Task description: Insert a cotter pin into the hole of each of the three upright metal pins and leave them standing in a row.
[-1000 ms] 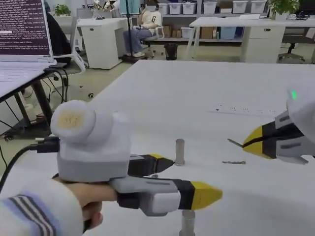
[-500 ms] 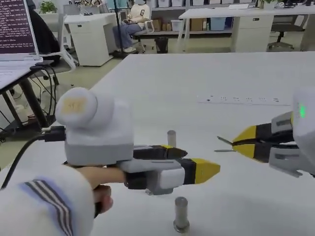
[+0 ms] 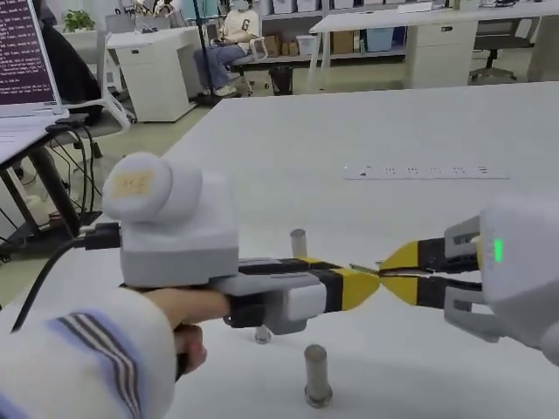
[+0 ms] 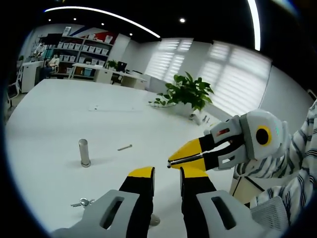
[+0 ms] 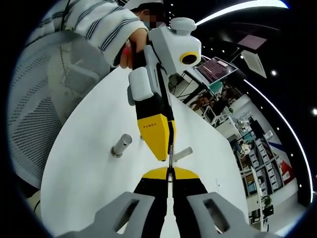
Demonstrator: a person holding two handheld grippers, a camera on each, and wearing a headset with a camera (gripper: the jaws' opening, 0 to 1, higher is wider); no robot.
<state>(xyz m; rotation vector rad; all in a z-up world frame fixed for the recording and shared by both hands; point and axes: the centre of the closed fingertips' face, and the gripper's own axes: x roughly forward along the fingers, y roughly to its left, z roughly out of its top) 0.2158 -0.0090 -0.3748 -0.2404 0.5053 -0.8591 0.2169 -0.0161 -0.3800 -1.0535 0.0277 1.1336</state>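
left tool [image 4: 167,173] jaws apart | right tool [image 3: 390,272] clamped on cotter [image 5: 170,157], now tip to tip with left tool, closer than 0.5 s ago | near pin [image 3: 315,374] and far pin [image 3: 299,242] upright on white surface [image 3: 419,131] | power strip [image 3: 425,172] beyond | seated person [image 3: 229,39] among desks at back

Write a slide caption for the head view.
Left gripper and right gripper face tip to tip above a white workbench, the right pinching a cotter pin, upright metal pins nearby.
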